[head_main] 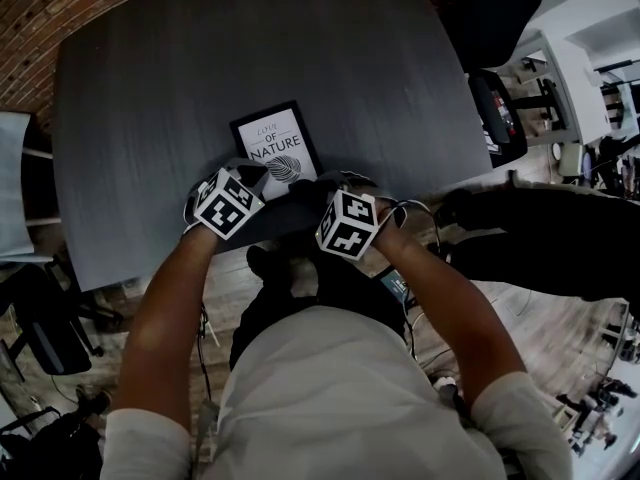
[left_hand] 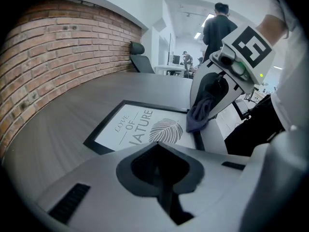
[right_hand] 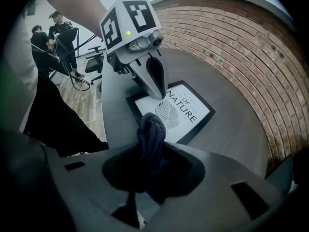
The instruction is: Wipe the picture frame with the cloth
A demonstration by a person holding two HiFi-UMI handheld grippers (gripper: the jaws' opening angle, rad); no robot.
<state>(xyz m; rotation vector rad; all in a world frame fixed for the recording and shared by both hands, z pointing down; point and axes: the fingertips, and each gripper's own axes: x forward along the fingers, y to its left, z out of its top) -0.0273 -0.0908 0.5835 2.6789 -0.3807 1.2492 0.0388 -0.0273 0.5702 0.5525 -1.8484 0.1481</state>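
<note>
A black picture frame (head_main: 275,146) with a white "Love of Nature" leaf print lies flat on the dark grey table (head_main: 200,58), close to its near edge. My left gripper (head_main: 250,174) is shut with nothing between its jaws, and its tip is down at the frame's near edge (right_hand: 157,94). Just right of the frame, my right gripper (head_main: 328,193) is shut on a bunched dark blue-grey cloth (right_hand: 149,139). The cloth (left_hand: 198,117) hangs from those jaws over the frame's near right corner. I cannot tell whether the cloth touches the frame.
A brick wall (left_hand: 53,66) runs along the table's left and far sides. A black office chair (head_main: 490,8) stands at the far right. Another chair (head_main: 45,333) and cables are on the wooden floor beside me. People (left_hand: 219,25) stand far back in the room.
</note>
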